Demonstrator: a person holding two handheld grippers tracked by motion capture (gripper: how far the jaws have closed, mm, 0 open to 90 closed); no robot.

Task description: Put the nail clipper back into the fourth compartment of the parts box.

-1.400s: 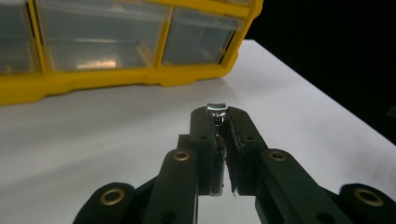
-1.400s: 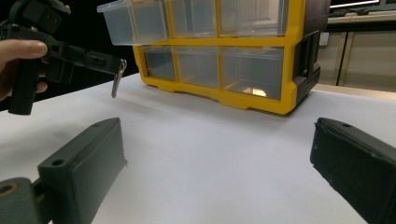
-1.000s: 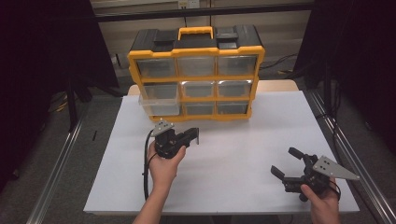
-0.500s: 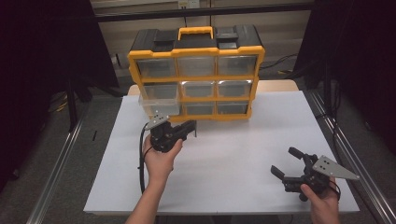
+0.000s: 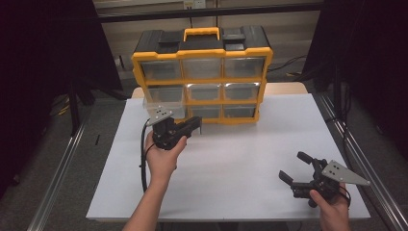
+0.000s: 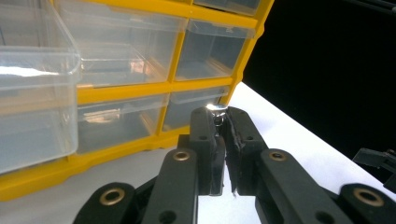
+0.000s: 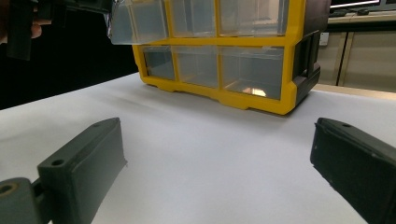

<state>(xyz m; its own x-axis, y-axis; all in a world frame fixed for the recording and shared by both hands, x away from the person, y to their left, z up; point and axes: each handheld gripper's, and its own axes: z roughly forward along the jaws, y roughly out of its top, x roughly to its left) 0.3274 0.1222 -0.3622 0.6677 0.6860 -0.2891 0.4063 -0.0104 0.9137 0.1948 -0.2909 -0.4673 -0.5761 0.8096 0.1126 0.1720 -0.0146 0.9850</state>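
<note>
Since the earlier frames the left tongs have risen a little and drawn closer to the organiser, while the right tongs have kept their place. The left tongs are closed, pinching a small shiny metal piece at their tips, held in the air just in front of the organiser's bottom row. The piece is tiny, bright and reflective; its exact shape cannot be told. The organiser is a yellow plastic frame with a black top and yellow handle, holding 9 clear, glossy, box-shaped drawers in 3 rows; one clear drawer at its left stands pulled out. The right tongs gape wide and empty, low over the smooth white worktop.
</note>
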